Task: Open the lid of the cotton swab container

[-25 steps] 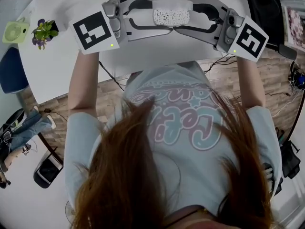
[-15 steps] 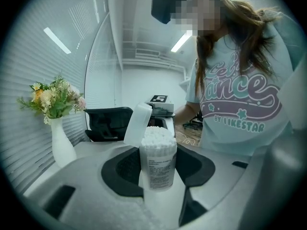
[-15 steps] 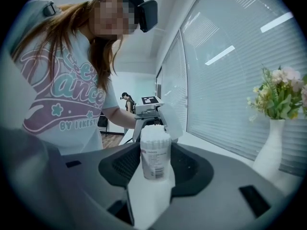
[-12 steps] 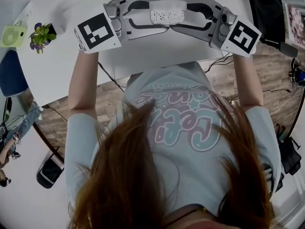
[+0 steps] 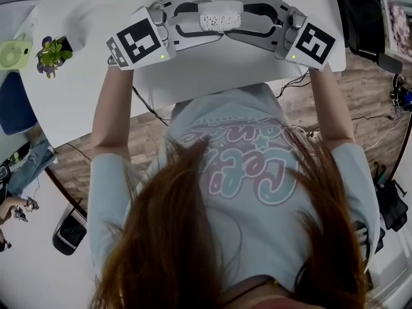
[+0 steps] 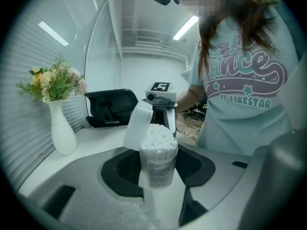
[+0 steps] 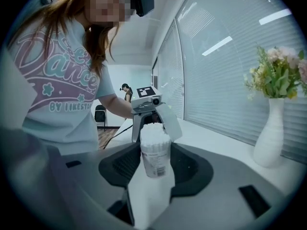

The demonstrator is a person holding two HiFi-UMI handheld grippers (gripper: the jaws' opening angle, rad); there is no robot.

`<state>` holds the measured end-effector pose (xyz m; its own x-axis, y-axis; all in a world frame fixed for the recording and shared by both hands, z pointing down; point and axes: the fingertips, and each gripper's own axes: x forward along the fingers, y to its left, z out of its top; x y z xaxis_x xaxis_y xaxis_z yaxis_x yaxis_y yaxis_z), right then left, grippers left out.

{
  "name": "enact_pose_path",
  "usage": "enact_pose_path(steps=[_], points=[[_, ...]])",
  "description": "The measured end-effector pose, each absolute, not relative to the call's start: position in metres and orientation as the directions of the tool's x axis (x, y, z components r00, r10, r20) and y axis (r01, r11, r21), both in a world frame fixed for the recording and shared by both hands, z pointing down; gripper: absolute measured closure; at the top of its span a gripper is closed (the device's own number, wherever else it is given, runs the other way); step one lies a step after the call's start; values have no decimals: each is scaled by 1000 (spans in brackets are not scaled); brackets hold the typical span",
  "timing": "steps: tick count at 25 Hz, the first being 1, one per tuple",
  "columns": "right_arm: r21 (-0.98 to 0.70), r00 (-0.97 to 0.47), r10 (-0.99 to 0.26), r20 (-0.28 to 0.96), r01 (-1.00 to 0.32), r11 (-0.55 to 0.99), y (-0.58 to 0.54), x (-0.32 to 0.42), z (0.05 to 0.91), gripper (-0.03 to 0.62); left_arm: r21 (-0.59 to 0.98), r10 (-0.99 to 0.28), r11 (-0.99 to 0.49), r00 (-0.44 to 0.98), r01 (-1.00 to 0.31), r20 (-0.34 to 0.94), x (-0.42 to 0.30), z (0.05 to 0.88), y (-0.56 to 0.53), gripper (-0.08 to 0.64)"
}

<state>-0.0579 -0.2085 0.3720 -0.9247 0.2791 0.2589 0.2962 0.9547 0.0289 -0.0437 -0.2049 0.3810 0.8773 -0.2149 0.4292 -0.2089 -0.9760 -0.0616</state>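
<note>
Open-lidded cotton swab container (image 7: 155, 152) upright in the grip of the right tool (image 7: 154, 170), flower vase (image 7: 271, 145) at right.

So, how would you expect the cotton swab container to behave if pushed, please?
Probably light: the cotton swab container is clear plastic packed with swabs. Tall and narrow, it may tip easily. With its lid flipped open, swabs could spill.

The person's pale T-shirt (image 6: 244, 75) bears the large looping word "Dance" with "BY LIKESTAR" in small capitals beneath it; a word above begins "Cel" and is partly covered by hair. The label (image 6: 160, 170) on the cotton swab container (image 7: 154, 159) has print too small to read. The left cube (image 5: 140, 40) and right cube (image 5: 313, 44) each show a black-and-white square marker pattern.
</note>
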Motion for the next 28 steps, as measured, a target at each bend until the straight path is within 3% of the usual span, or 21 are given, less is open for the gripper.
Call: enact_pose_path(steps=[28], points=[[-26,-889,230,395,240,970,-216,-64,429,394,-26,-215,-972,834,-235,508,-50,440,-212,374]])
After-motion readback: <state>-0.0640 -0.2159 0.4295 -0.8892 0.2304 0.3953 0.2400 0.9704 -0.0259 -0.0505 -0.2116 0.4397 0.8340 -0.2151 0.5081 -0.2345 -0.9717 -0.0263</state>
